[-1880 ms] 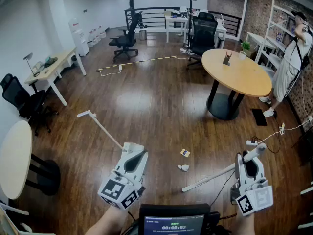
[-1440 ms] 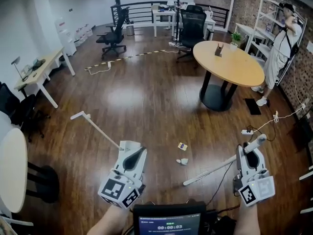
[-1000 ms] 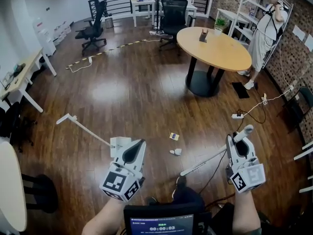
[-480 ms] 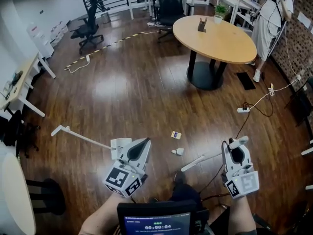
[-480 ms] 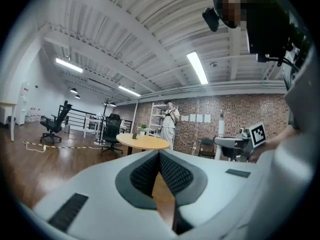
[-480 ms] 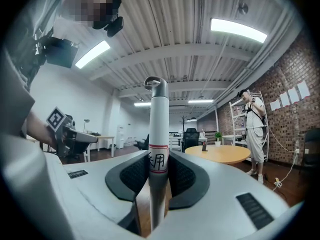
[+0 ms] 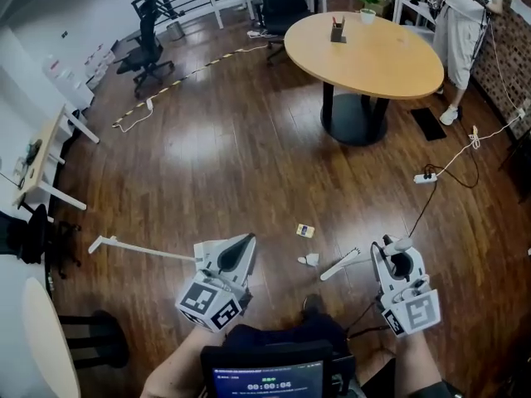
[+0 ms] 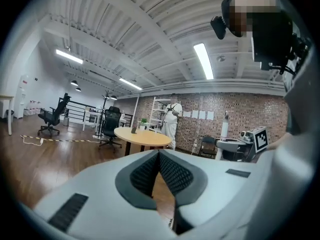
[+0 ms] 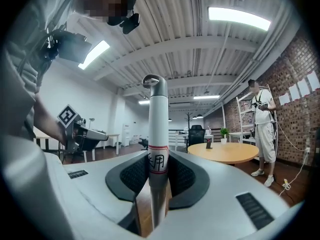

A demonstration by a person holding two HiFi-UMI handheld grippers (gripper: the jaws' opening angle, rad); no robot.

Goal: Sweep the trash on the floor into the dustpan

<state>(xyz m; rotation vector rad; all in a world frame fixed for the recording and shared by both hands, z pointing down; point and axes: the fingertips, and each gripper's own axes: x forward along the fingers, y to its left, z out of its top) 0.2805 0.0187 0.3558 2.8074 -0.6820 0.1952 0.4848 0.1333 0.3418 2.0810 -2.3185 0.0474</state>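
Floor: dark wood floor (image 7: pixel 249 156); 2 trash scraps (image 7: pixel 305 230) between the grippers.
Room: round table (image 7: pixel 365 48) beyond, bare boards before it.
Left gripper (image 7: pixel 245 244): tongs pressed together.
Right gripper (image 7: pixel 392 251): pinching white handle (image 7: pixel 344 264).

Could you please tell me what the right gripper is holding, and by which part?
The right gripper is shut on a long white handle, near its upper end, at the red-edged label below the hanging loop.
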